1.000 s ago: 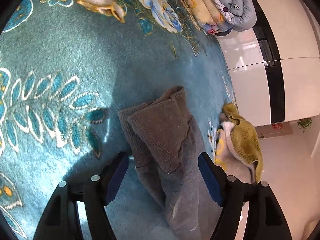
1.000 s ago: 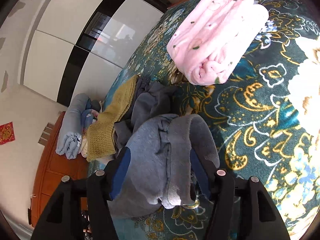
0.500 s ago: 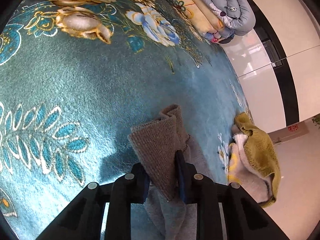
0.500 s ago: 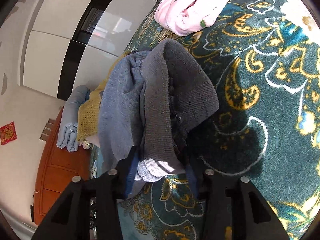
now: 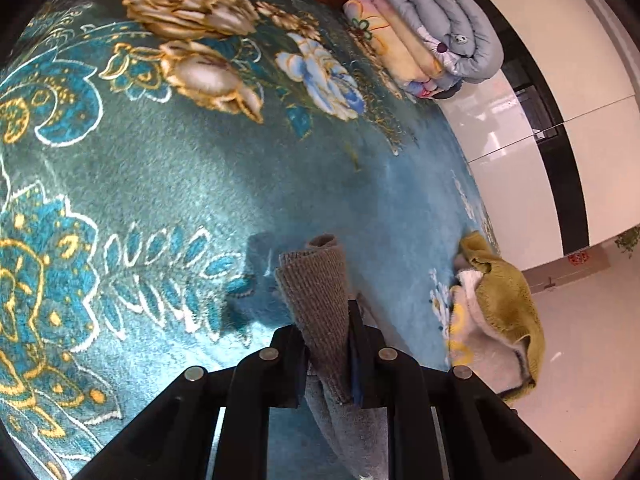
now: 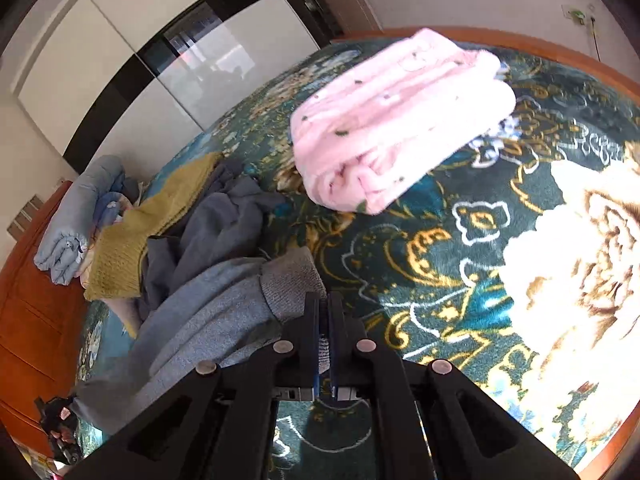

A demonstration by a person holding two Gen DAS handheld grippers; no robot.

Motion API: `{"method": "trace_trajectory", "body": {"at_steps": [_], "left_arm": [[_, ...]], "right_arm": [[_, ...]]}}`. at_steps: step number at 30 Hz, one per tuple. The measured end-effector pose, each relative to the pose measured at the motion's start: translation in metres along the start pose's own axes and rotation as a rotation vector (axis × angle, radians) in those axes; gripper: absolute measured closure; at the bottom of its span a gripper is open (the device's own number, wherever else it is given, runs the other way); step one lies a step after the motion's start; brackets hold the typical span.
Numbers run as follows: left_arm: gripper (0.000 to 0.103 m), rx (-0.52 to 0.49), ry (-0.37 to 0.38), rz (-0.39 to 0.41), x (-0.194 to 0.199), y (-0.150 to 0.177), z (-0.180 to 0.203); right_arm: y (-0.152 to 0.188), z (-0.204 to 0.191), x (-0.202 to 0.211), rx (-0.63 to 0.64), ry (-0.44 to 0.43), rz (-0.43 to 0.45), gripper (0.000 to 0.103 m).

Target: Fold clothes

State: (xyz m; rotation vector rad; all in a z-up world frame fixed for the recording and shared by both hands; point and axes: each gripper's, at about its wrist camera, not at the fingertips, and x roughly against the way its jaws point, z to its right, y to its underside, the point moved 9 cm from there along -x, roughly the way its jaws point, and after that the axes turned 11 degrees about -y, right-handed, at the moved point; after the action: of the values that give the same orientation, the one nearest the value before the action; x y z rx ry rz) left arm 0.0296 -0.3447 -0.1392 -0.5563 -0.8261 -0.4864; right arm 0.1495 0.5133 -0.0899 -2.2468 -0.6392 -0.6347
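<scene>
A grey sweater [image 5: 320, 304] with ribbed hems lies on a teal flowered bed cover [image 5: 180, 168]. My left gripper [image 5: 326, 320] is shut on one ribbed hem corner, which stands up between the fingers. My right gripper [image 6: 323, 312] is shut on the sweater's other ribbed hem [image 6: 288, 284]; the rest of the grey sweater [image 6: 200, 328] trails to the left of it. The cloth held between the right fingers is mostly hidden.
A folded pink garment [image 6: 396, 120] lies ahead of the right gripper. A mustard knit [image 6: 132, 236] and a dark blue-grey garment [image 6: 212, 224] are heaped at the left; the mustard knit [image 5: 504, 300] is near the bed edge. Folded quilts [image 5: 436, 32] lie by the headboard.
Both grippers closed on the grey sweater's hem over the last second. The right gripper then swung, bringing the pink garment and bed cover back into view.
</scene>
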Motion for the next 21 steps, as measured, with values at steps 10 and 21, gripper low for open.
{"method": "trace_trajectory", "body": {"at_steps": [10, 21], "left_arm": [[0.086, -0.009, 0.013, -0.005, 0.002, 0.006, 0.002], [0.087, -0.060, 0.111, 0.041, 0.053, -0.007, 0.053]], "right_arm": [[0.023, 0.010, 0.039, -0.050, -0.094, 0.024, 0.053], [0.074, -0.018, -0.039, -0.464, -0.419, -0.056, 0.037]]}}
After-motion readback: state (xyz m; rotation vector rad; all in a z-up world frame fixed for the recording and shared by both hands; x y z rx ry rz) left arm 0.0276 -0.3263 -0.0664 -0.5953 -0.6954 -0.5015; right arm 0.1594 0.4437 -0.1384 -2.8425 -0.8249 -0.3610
